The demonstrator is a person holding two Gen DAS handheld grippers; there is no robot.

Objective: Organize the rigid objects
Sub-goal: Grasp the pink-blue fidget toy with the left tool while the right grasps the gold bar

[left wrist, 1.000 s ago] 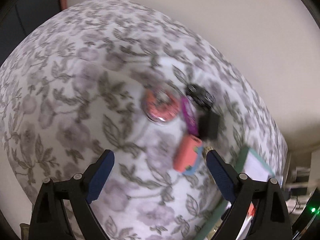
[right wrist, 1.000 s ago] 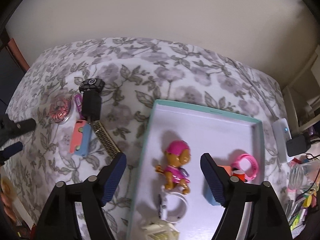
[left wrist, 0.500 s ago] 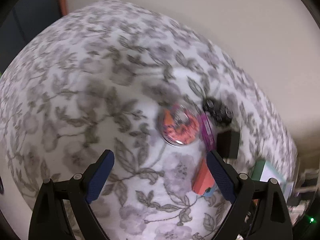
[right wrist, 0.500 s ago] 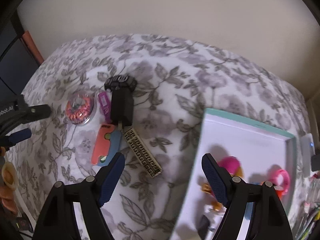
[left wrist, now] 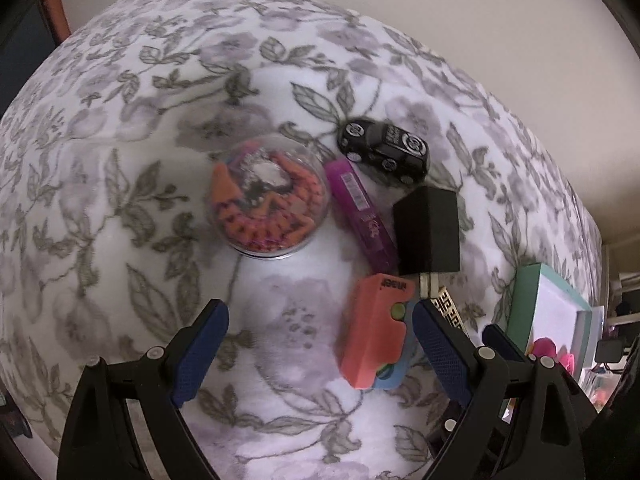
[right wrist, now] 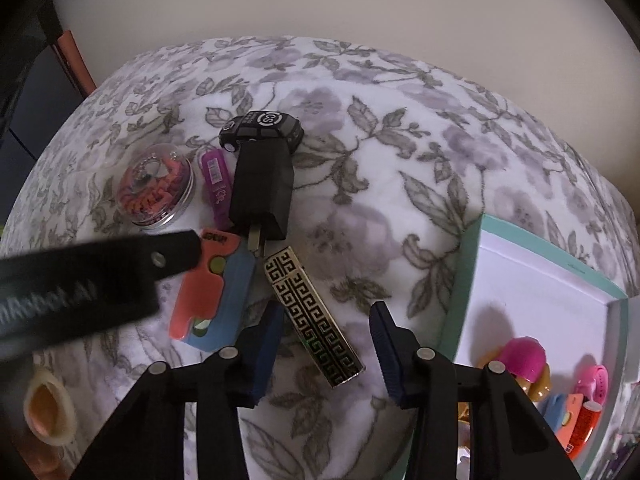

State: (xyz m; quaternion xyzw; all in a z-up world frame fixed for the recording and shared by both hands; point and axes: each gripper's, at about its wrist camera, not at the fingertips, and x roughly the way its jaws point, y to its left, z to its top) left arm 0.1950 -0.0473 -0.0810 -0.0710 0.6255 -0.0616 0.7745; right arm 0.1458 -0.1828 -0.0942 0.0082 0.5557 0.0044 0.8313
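Left to right on the floral cloth (left wrist: pixel 120 208): clear round case of hair ties (left wrist: pixel 270 204), purple tube (left wrist: pixel 360 212), black toy car (left wrist: pixel 384 150), black plug adapter (left wrist: pixel 428 232), coral-and-blue box (left wrist: pixel 376 344), gold-and-black key-pattern bar (right wrist: pixel 312 316), then the teal-rimmed tray (right wrist: pixel 466 280).

Step in hand, my read: picking loose items off the cloth for the tray. My left gripper (left wrist: pixel 320 352) is spread wide and empty, low over the cloth, its right finger just beside the coral-and-blue box. My right gripper (right wrist: pixel 324 344) is also spread and empty, straddling the lower end of the patterned bar; I can't tell if the pads touch it.

Next move likely: close the right on the bar across its narrow width, lift, carry right to the tray. The left needs to shift right to centre on the coral box. The two grippers are close, so collision is a risk.

Only the right view shows the whole bar and the tray's contents: a pink-hatted toy figure (right wrist: pixel 520 364) and a pink ring-shaped item (right wrist: pixel 596 380). The left view shows just the bar's tip and the tray's corner, but shows the hair-tie case clearly.
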